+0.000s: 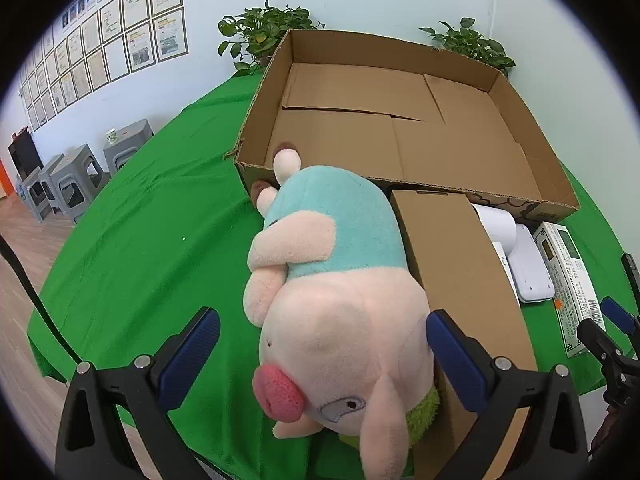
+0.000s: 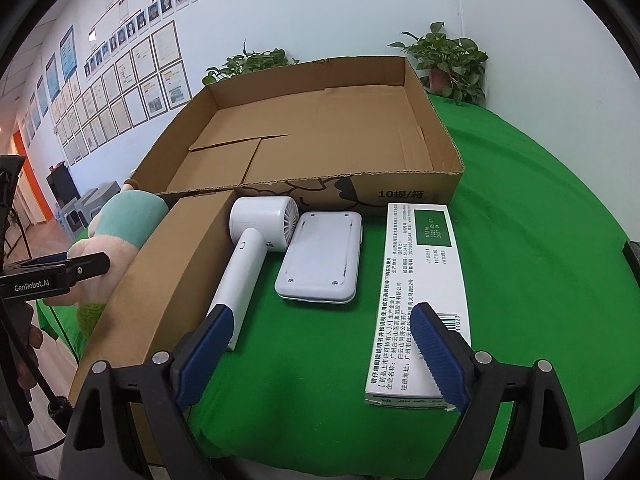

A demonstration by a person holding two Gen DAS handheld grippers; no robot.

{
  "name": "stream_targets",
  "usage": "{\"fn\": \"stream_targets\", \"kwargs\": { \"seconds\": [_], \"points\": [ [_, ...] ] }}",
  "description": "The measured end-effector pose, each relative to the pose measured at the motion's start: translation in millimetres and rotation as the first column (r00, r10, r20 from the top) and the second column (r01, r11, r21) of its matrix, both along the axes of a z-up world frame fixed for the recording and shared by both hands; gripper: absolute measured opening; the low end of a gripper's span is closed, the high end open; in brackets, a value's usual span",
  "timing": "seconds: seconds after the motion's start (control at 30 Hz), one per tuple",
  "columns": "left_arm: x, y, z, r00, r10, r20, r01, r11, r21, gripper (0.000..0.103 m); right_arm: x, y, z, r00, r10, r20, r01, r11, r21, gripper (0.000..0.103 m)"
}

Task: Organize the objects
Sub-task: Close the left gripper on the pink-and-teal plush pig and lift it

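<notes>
Bench (image 2: 540,208): covered in green cloth, carrying all items listed.

Large cardboard tray (image 1: 532,196): open-topped, at the far side, nothing inside it; two potted plants (image 2: 450,62) stand behind it.

Plush pig (image 1: 340,300): pink with a teal body, lying on its side at the left, snout toward the near edge, feet touching the tray's near wall.

Closed brown carton (image 2: 172,276): long, lying just right of the pig and touching it.

White handheld fan (image 2: 256,248): lying right of the carton, head toward the tray, handle toward the near edge.

Flat white device (image 2: 320,260): just right of the fan, face down.

Green-and-white printed box (image 2: 420,292): farthest right, lying flat lengthwise.

Left claw (image 1: 324,356): spread wide, blue pads either side of the pig's head, gripping nothing.

Right claw (image 2: 320,356): spread wide and gripping nothing; left pad over the fan handle's near end, right pad over the printed box's near end.
</notes>
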State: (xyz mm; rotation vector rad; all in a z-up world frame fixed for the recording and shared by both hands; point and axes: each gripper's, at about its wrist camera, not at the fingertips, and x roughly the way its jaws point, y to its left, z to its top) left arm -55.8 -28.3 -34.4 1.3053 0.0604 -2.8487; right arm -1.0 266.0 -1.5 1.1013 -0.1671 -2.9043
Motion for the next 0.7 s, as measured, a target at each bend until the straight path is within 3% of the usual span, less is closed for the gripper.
{"fn": "stream_targets", "kwargs": {
  "seconds": [0.23, 0.4, 0.5, 0.7],
  "points": [
    [3, 2, 6, 0.999, -0.027, -0.031, 0.026, 0.999, -0.023, 0.102, -1, -3, 3, 1.000, 0.017, -0.002, -0.017, 1.000, 0.017, 0.090],
    [8, -9, 20, 0.997, -0.026, -0.074, 0.029, 0.999, 0.036, 0.102, 0, -8, 14, 0.995, 0.093, -0.034, -0.093, 0.996, 0.004, 0.090],
    [7, -16, 25, 0.995, -0.008, -0.097, 0.014, 0.998, 0.059, 0.102, 1, -10, 26, 0.985, 0.164, -0.057, -0.167, 0.985, -0.051, 0.090],
    [2, -16, 14, 0.997, -0.053, -0.058, 0.060, 0.989, 0.137, 0.102, -4, -25, 49, 0.964, 0.252, -0.087, -0.260, 0.961, -0.095, 0.095]
  ]
}}
